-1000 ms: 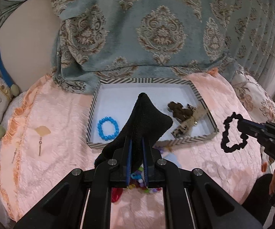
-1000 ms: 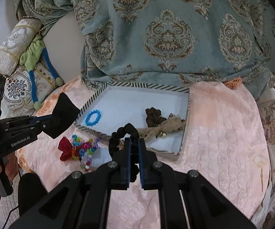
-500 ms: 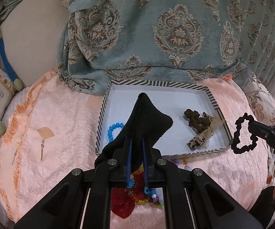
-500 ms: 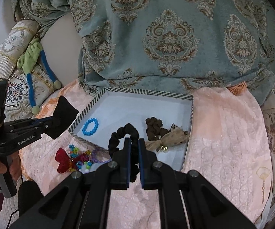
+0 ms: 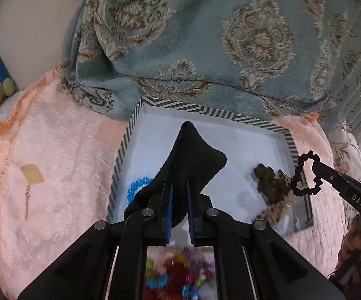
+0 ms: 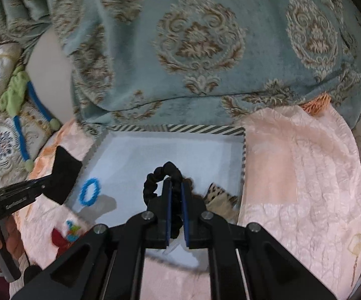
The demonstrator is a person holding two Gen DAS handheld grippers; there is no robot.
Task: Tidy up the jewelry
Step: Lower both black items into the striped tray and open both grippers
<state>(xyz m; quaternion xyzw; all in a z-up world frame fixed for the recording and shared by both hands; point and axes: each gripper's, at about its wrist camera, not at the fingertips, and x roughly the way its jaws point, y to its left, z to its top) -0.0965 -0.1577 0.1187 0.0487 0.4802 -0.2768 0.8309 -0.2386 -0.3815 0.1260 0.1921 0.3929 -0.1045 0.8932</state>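
A white tray with a striped rim (image 5: 188, 105) lies on the pink bedspread; it also shows in the right wrist view (image 6: 205, 128). My left gripper (image 5: 179, 187) is shut on a black cloth pouch (image 5: 193, 160) and holds it over the tray's near left part. My right gripper (image 6: 176, 190) is shut on a black scrunchie (image 6: 160, 177), held over the tray's near right part; it shows in the left wrist view (image 5: 305, 175). A blue bead bracelet (image 6: 89, 192), a brown scrunchie (image 5: 268, 178) and a leopard-print hair tie (image 5: 275, 207) lie in the tray.
A pile of colourful beads and a red piece (image 5: 178, 277) lies on the bedspread in front of the tray. Earrings on a card (image 5: 31, 175) lie to the left. A blue patterned blanket (image 5: 218, 37) hangs behind the tray. Cushions (image 6: 2, 80) are far left.
Both grippers have moved forward over the tray, which looks closer. The pouch and the black scrunchie stay gripped. The bead pile has slid under the left gripper.
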